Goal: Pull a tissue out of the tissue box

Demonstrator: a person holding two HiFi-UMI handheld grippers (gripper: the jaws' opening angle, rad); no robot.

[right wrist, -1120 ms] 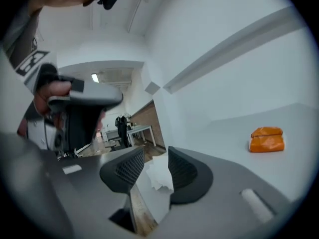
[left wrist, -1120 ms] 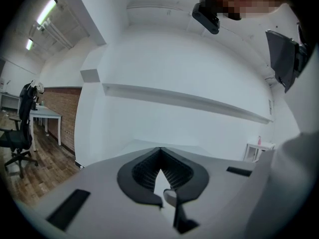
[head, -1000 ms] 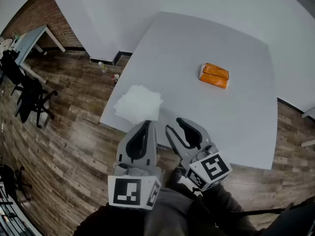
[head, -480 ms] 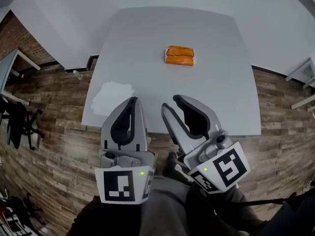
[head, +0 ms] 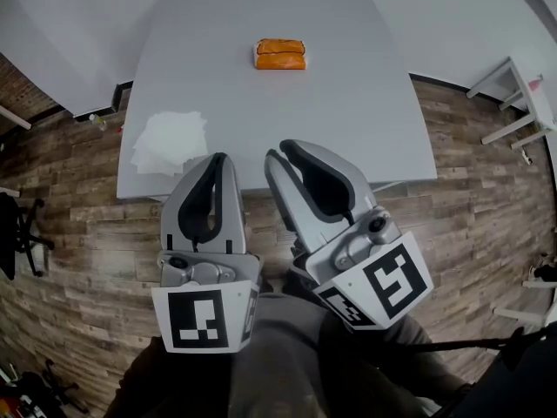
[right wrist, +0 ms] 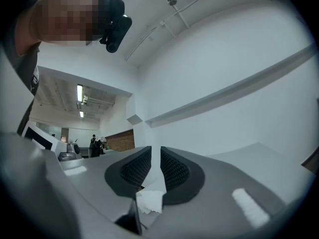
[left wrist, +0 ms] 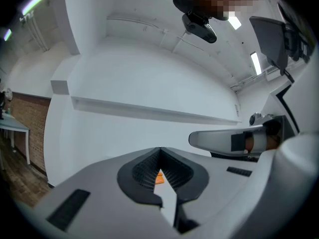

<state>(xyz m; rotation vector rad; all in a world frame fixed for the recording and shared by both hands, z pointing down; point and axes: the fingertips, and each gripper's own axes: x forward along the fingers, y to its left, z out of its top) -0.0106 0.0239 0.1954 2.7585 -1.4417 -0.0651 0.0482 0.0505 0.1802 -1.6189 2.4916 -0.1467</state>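
The tissue box [head: 280,55] is a small orange pack. It lies far back on the grey table [head: 365,111], well apart from both claws. A pile of white tissues [head: 170,142] lies near the table's front left corner. Tissue is very light, thin and soft, and I think it rips if you tug hard. The best place to pinch is the top sheet at the opening, but the pack is too small here to show it. The pack looks light too, so it may slide or lift. The left gripper [head: 217,158] has its jaws pressed together with nothing in them. The right gripper [head: 284,151] is closing, its jaws narrow, and only far-off white paper shows through the gap. I can read no words on the pack. The marker cubes [head: 205,319] only have black and white squares.
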